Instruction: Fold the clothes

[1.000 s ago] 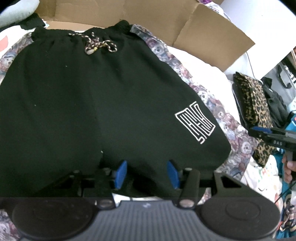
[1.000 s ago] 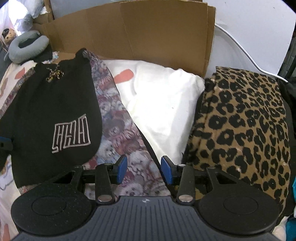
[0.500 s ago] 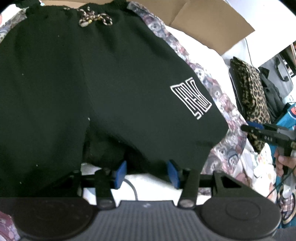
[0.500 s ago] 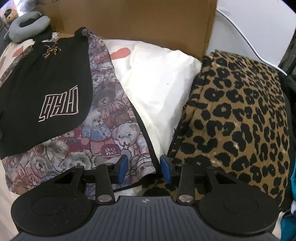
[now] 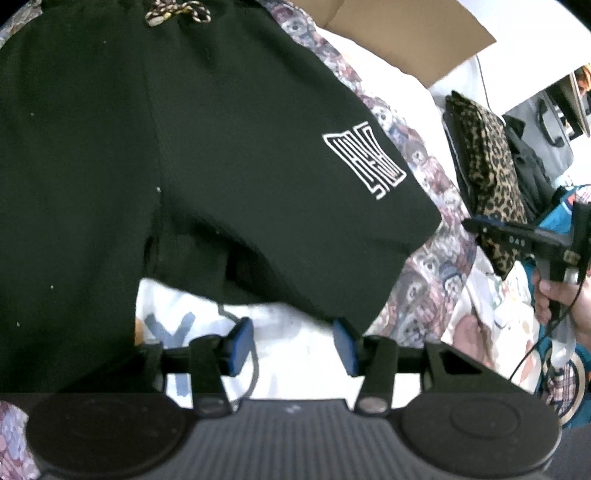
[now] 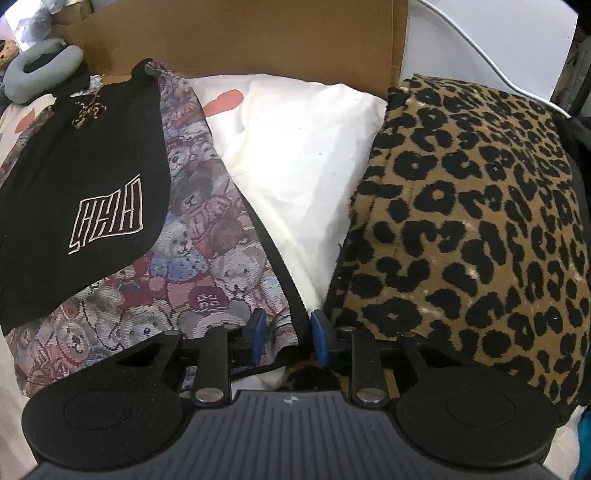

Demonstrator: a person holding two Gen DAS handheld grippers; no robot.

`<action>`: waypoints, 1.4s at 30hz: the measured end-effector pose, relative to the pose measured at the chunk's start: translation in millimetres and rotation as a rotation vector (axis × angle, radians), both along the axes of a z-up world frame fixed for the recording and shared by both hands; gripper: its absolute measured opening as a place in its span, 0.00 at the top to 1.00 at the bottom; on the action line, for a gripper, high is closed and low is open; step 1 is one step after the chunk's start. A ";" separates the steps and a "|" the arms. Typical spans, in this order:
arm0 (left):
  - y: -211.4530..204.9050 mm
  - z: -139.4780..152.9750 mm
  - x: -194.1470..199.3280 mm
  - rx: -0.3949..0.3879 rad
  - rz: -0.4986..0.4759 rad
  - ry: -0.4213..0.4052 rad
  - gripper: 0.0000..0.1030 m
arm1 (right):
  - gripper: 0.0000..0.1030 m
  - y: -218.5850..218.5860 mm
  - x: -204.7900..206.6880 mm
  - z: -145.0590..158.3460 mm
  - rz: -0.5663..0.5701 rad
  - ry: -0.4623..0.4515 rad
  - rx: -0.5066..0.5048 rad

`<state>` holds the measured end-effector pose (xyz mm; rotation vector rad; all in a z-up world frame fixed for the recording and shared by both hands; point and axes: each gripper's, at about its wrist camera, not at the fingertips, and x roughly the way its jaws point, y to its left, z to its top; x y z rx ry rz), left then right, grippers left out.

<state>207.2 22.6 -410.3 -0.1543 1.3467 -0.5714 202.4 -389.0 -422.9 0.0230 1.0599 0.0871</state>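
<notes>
Underneath, teddy-bear blanket (image 6: 207, 273) below cardboard (image 6: 258, 37).

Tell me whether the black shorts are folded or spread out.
Spread out: the black shorts lie flat, both legs apart, drawstring and logo showing.

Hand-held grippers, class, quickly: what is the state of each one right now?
Left hand-held gripper: open, holding nothing, at the hem of the black shorts.
Right hand-held gripper: open, holding nothing, over the bear-print cloth.
</notes>
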 end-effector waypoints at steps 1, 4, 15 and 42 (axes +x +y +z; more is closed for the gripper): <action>-0.8 0.4 -0.5 0.001 -0.003 0.003 0.51 | 0.67 -0.2 0.4 -0.8 -0.002 0.000 0.003; -2.2 3.4 -1.3 0.002 -0.010 0.004 0.51 | 0.80 0.1 0.7 -0.4 -0.003 0.001 0.001; 8.5 11.2 0.3 -0.017 0.032 -0.005 0.51 | 0.94 -0.3 -3.8 22.1 -0.020 -0.072 -0.040; -5.1 -0.4 4.1 -0.039 0.044 -0.048 0.52 | 0.94 -3.7 9.7 23.1 -0.040 -0.089 -0.033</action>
